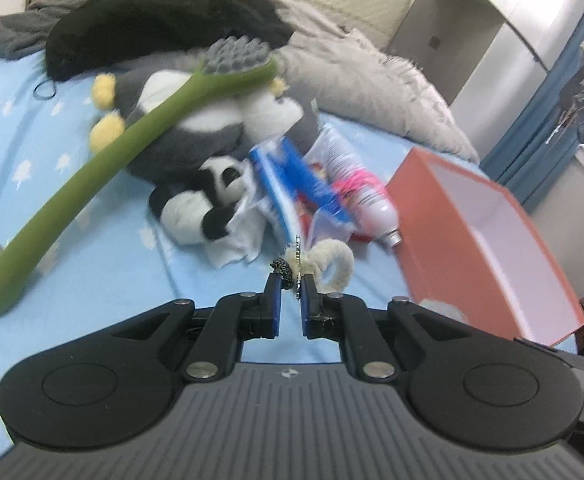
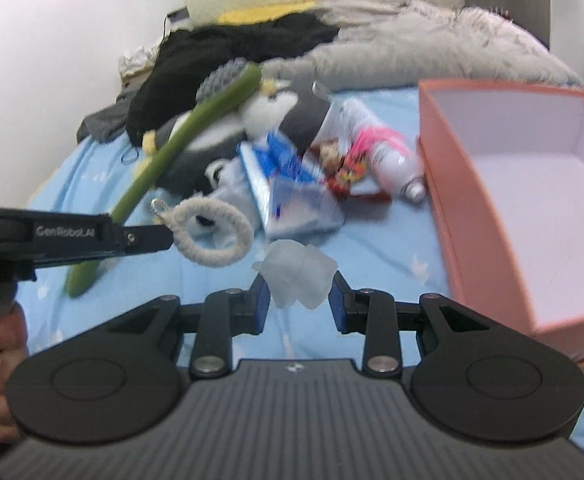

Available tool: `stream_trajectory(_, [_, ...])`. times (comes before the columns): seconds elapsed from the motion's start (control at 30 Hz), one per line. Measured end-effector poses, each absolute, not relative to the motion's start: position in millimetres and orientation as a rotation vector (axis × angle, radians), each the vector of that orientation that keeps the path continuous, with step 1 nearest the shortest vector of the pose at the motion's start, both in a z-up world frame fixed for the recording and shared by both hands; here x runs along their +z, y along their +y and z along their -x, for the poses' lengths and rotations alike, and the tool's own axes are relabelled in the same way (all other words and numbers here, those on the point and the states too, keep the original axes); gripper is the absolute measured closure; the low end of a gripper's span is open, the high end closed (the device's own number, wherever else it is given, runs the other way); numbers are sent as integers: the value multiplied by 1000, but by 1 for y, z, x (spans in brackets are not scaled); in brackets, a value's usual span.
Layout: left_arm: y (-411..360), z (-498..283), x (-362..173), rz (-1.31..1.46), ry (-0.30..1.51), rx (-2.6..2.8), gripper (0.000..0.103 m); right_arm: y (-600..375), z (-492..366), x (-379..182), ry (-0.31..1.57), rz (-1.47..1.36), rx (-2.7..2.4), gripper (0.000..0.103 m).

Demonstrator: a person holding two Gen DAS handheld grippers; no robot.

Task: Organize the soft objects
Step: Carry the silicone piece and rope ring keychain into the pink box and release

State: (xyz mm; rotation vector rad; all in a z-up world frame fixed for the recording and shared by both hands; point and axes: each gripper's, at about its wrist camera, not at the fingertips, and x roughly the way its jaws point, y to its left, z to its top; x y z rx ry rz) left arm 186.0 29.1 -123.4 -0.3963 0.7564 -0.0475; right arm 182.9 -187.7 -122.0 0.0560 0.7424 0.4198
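Note:
My left gripper (image 1: 291,280) is shut on a cream rope ring keychain (image 1: 332,265) and holds it above the blue bed sheet; the ring also shows in the right wrist view (image 2: 214,236). My right gripper (image 2: 298,284) is shut on a translucent white squishy toy (image 2: 298,274), just left of the open pink box (image 2: 472,200). A grey penguin plush (image 1: 196,120), a small panda plush (image 1: 208,204) and a green long-handled brush (image 1: 104,160) lie in the pile ahead.
A blue-white packet (image 1: 292,188), a white spray can (image 1: 368,204) with pink band and a red snack packet (image 2: 342,168) lie beside the box. Black clothing (image 1: 164,12) and a grey fluffy blanket (image 1: 364,76) lie at the head of the bed.

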Motion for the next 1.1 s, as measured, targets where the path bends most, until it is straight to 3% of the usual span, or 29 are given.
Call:
stream_trajectory(0.57, [-27,-217,-28,381,589,-201,91,-240,-217,-28,514,-59,315,68])
stream_trajectory(0.83, [-79,-246,-25,361,623,-294,91,-290,-236,-24,547,-98,205,68])
stream_trajectory(1.1, [-139,-285,-53,310,748,-373,91,-345,-259,-55,673,-138,112,68])
